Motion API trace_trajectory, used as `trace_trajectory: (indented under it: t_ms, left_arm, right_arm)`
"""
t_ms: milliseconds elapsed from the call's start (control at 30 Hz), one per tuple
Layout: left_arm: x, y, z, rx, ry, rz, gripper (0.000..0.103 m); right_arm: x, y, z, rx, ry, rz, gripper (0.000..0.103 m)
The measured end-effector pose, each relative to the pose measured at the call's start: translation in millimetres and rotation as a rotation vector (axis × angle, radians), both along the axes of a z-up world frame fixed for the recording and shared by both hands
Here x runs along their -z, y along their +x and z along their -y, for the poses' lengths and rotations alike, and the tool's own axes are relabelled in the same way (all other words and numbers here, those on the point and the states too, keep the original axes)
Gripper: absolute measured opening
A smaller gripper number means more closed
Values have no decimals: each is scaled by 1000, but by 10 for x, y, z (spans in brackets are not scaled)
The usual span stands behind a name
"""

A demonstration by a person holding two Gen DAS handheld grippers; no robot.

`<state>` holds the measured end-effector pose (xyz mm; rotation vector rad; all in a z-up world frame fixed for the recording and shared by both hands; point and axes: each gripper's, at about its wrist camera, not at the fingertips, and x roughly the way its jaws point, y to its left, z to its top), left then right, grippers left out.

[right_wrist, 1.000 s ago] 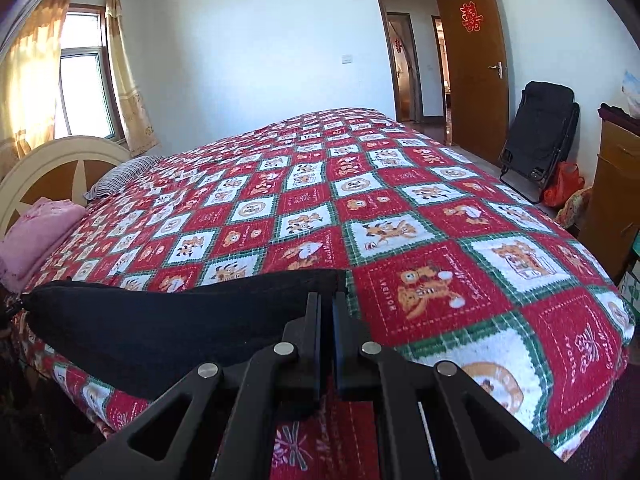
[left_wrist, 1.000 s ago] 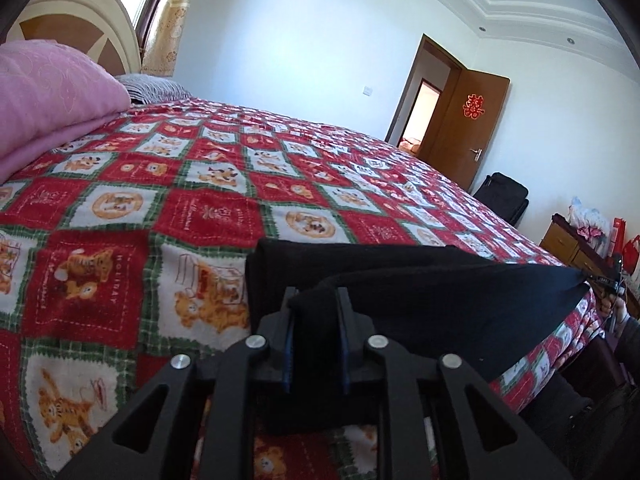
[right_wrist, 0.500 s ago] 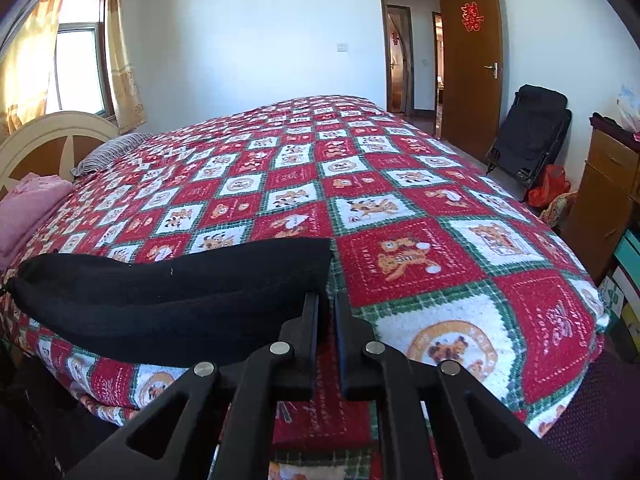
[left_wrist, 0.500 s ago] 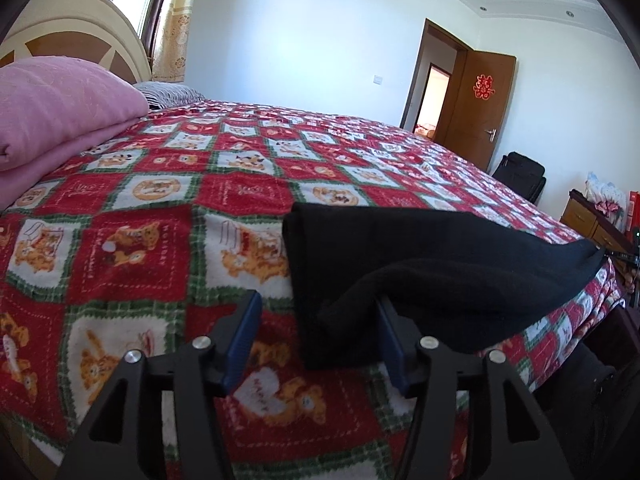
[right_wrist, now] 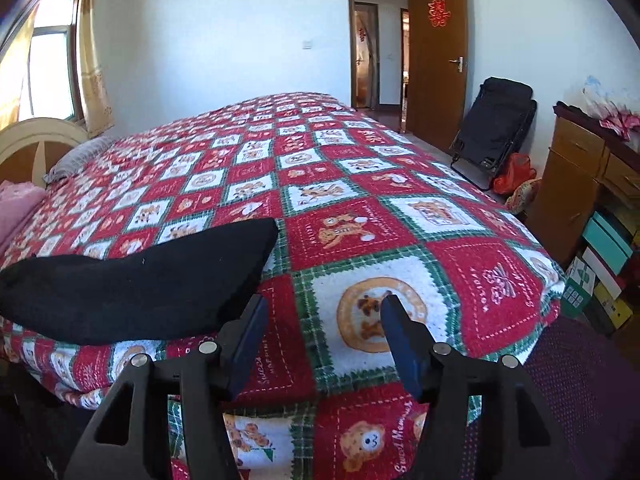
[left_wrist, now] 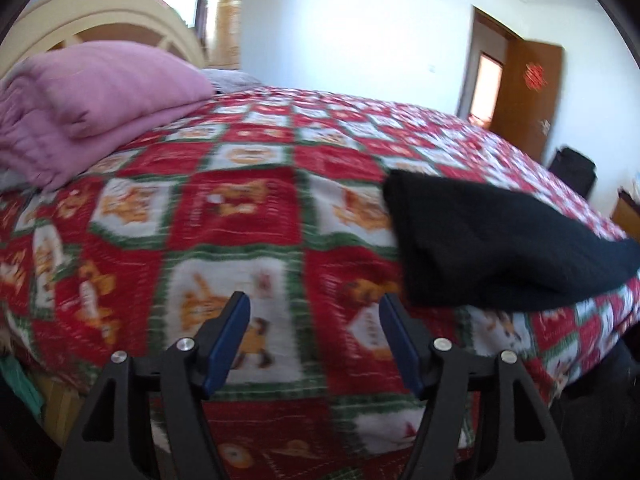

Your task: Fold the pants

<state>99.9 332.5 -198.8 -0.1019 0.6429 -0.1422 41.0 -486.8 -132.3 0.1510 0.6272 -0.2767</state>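
On the bedspread lie folded black pants, both grippers opening, empty.

Black pants, folded, flat on bed

Bedspread: red, green and white checked quilt with cartoon bear squares, covering the whole bed.
Pink bedding: folded pink blanket lying on the quilt near the headboard.
Headboard: cream, curved wooden headboard behind the pink blanket.
Door: brown wooden door standing open, a red paper ornament on it.
Chair: black folded chair leaning on the white wall beside the door.
Cabinet: brown wooden cabinet, right of the bed.
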Motion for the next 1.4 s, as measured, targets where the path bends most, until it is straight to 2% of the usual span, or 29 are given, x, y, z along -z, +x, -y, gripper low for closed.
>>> trace_trajectory:
  t_ms: [100, 233, 333, 433, 500, 567, 667, 733, 800, 933, 1000, 1200, 1333, 1400]
  left_arm:
    - [-96, -14, 1, -12, -13, 23, 70]
    - [-303, 85, 78, 26, -152, 43, 70]
    - [-404, 242, 178, 57, -219, 50, 70]
    - [-409, 486, 318, 74, -242, 16, 68]
    - [-376, 612, 387, 80, -243, -12, 58]
    - [-315, 738, 440, 83, -256, -57, 54]
    - [-236, 826, 532, 92, -253, -114, 54]
    - [-224, 833, 576, 107, -244, -126, 39]
    - [-259, 836, 618, 122, -229, -124, 11]
    - [-515, 769, 614, 139, -240, -13, 9]
    - [-586, 800, 586, 137, -254, 14, 9]
    - [-316, 992, 584, 130, -201, -50, 9]
    - [-253, 815, 504, 93, -216, -30, 16]
    - [-287, 726, 470, 68, -215, -19, 24]
  right_arm:
    - [-106, -40, -88, -6, 43, 43, 60]
    - [-298, 84, -568, -119, 4, 67, 60]
    - [-383, 260, -972, -209, -35, 71, 60]
    - [-415, 466, -1424, -319, -47, 76, 60]
    - [-389, 604, -1731, -390, -54, 70, 60]
    - [-324, 722, -2070, -466, -63, 58, 60]
    - [-198, 831, -2486, -568, -73, 40, 60]
    - [-100, 896, -2706, -624, -61, 25, 60]
    - [-7, 938, -2849, -657, -52, 10, 60]
    - [160, 1020, -3135, -701, -22, -22, 60]
    - [195, 1050, -3219, -710, -6, -27, 60]
    - [216, 1067, -3533, -775, 24, -39, 60]
    - [219, 1079, -3865, -860, 17, -54, 60]
    - [234, 1124, -4013, -893, 10, -63, 60]
